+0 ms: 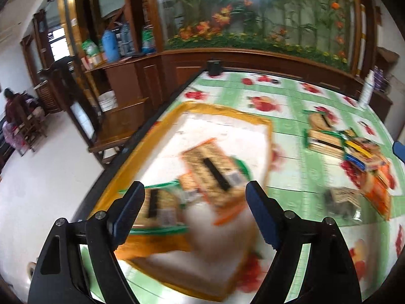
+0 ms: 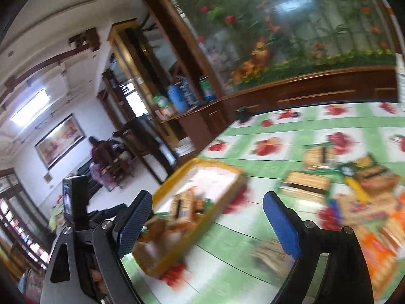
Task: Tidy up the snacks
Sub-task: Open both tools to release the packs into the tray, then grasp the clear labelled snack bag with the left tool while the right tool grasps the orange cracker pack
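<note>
A yellow-rimmed tray [image 1: 222,111] [image 2: 217,163] with a white floor lies on the fruit-print tablecloth [image 1: 286,126]. Inside it rest a tan cracker pack [image 1: 210,169] and a second pack [image 1: 162,205], both blurred; the right wrist view also shows the tray's packs [image 2: 182,207]. My left gripper [image 1: 195,187] hovers open over the tray, its pads apart from the packs. My right gripper [image 2: 207,197] is open with nothing held, between the tray and a heap of loose snacks [image 2: 367,202] [image 1: 364,157]. A small brown pack [image 2: 270,253] [image 1: 344,197] lies by its right finger.
More cracker packs [image 1: 325,141] [image 2: 306,182] lie beyond the heap. A black object [image 1: 214,67] sits at the table's far corner, a white bottle [image 1: 367,91] at the far right. A wooden cabinet with bottles [image 1: 119,43] stands left. A person [image 1: 12,109] sits far off.
</note>
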A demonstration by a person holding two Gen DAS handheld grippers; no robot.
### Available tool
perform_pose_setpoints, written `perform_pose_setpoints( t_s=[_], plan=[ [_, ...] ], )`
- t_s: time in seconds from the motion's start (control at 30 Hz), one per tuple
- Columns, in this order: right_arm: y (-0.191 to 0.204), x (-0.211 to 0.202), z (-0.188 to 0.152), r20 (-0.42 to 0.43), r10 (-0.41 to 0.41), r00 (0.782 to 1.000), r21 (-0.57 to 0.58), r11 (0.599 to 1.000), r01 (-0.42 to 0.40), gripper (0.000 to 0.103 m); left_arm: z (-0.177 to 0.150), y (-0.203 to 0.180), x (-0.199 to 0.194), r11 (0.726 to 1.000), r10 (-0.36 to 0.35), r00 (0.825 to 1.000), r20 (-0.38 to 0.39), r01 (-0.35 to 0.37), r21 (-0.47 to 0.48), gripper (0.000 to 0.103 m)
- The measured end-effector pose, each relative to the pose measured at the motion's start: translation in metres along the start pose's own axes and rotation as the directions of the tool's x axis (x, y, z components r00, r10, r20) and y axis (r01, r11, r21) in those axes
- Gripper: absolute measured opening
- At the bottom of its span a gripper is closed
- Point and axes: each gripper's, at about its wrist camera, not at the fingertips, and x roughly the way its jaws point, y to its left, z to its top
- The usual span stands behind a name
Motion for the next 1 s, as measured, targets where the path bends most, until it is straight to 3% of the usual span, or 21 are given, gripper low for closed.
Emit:
perform_pose_setpoints(
  t_s=[0.27, 0.5, 0.63, 0.77, 1.0],
  plan=[
    [-0.058, -0.069, -0.018, 0.034, -0.144, 0.989, 0.084, 0.987, 0.14, 0.091, -0.006, -0.065, -0.01, 0.986, -0.126, 0.992, -0.018, 0.128, 0.105, 0.082],
    [-0.088, -0.105, -0.033, 0.04, -0.223, 0.974, 0.132, 0.967, 0.216, 0.092, -0.011, -0.114, -0.015, 0.954, -0.252, 0.966, -0.065, 0.259, 0.152, 0.082],
    [-0.099, -0.117, -0.04, 0.026, -0.262, 0.965, 0.135, 0.957, 0.256, 0.097, -0.014, -0.132, -0.015, 0.943, -0.273, 0.958, -0.086, 0.284, 0.172, 0.082],
    [-0.105, -0.122, -0.046, 0.003, -0.286, 0.958, 0.113, 0.952, 0.284, 0.097, -0.019, -0.131, -0.012, 0.945, -0.293, 0.949, -0.118, 0.306, 0.113, 0.082],
    [-0.117, -0.112, -0.049, -0.034, -0.279, 0.96, 0.108, 0.953, 0.281, 0.097, -0.036, -0.124, -0.005, 0.92, -0.391, 0.906, -0.163, 0.383, -0.079, 0.082]
  ],
)
